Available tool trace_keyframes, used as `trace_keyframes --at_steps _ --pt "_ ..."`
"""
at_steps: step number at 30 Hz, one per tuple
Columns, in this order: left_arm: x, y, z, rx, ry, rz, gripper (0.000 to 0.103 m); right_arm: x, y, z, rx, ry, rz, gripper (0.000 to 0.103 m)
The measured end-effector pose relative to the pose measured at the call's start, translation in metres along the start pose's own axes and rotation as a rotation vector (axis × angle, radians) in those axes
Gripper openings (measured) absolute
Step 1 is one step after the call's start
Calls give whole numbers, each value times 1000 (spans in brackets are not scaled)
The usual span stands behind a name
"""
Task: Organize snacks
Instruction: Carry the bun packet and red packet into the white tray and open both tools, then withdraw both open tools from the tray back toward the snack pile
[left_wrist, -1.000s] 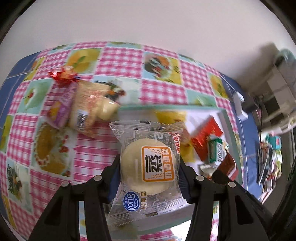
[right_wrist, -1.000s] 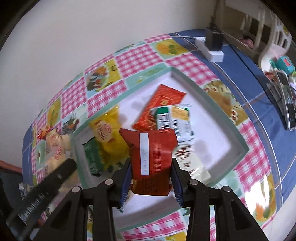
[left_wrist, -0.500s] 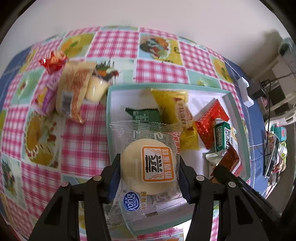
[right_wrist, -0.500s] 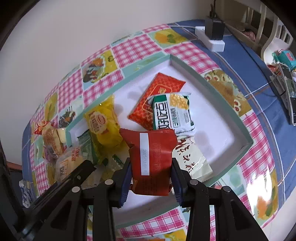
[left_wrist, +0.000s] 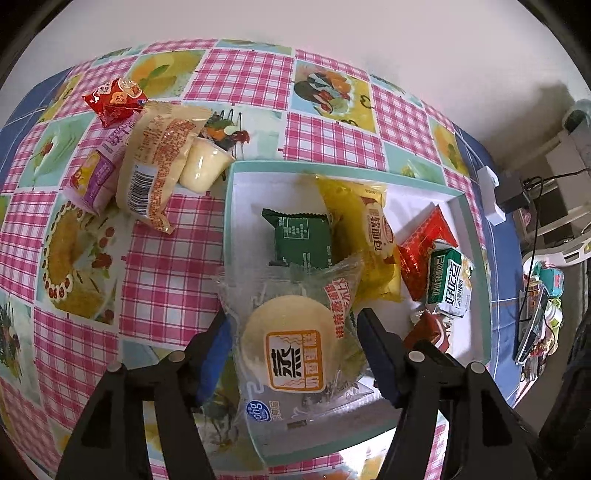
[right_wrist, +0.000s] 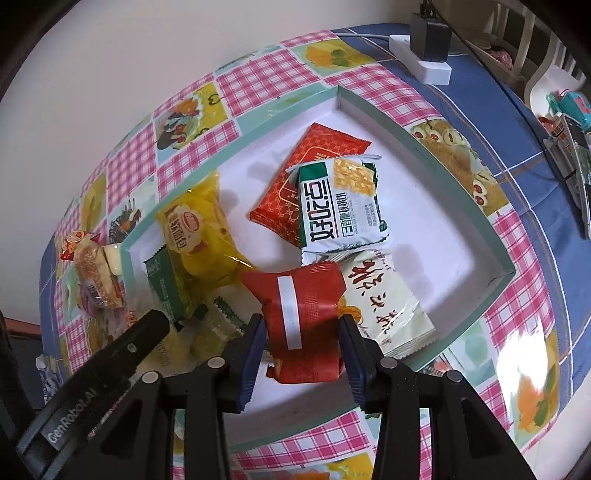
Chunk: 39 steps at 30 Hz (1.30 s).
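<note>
A clear-wrapped round bun lies tilted between the jaws of my left gripper, over the near left corner of the teal-rimmed white tray. These jaws are opening and their blue pads stand off the wrapper. My right gripper points down into the tray, its pads still against a red snack packet as the jaws start opening. A yellow packet, a green one, an orange-red one, a green-white cracker pack and a white packet lie in the tray.
Left of the tray, on the checked tablecloth, lie a beige bread packet, a pudding cup, a purple packet and a small red packet. A white power strip sits at the far right corner. A wall runs behind the table.
The left jaws have spread and the bun packet has slipped lower and tilted between them. The left view has shifted from the tablecloth to over the tray. The right jaws look barely wider.
</note>
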<state>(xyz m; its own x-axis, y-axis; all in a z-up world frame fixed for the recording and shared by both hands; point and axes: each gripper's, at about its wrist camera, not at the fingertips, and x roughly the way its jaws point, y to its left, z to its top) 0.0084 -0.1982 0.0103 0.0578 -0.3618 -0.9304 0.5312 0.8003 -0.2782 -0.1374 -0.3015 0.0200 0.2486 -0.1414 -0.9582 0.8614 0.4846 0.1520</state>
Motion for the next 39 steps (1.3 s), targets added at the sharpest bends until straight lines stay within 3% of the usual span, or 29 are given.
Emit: trace_keyframes --at_steps 6,15,18,23,27,31,34,39 --pt "-10 4 2 -9 -24 2 75 -8 3 1 -17 -23 -5 56" --pt "-28 20 9 -52 -74 3 76 -22 8 2 -38 -58 -1 60" --pt "-33 29 11 -75 -98 32 84 -24 11 1 -49 -64 -1 60" --pt "-40 53 15 -115 -137 125 84 -24 24 -3 -91 -68 -4 60" --pt "-43 74 18 -147 -160 219 86 -25 38 -9 -137 -82 8 77" --pt "-46 100 19 -193 -171 277 86 -27 53 -14 -182 -99 24 85" --pt "-49 118 19 -229 -181 313 93 -27 63 -18 -214 -108 24 86" --pt "-56 145 19 -279 -194 351 95 -28 77 -23 -257 -125 23 102"
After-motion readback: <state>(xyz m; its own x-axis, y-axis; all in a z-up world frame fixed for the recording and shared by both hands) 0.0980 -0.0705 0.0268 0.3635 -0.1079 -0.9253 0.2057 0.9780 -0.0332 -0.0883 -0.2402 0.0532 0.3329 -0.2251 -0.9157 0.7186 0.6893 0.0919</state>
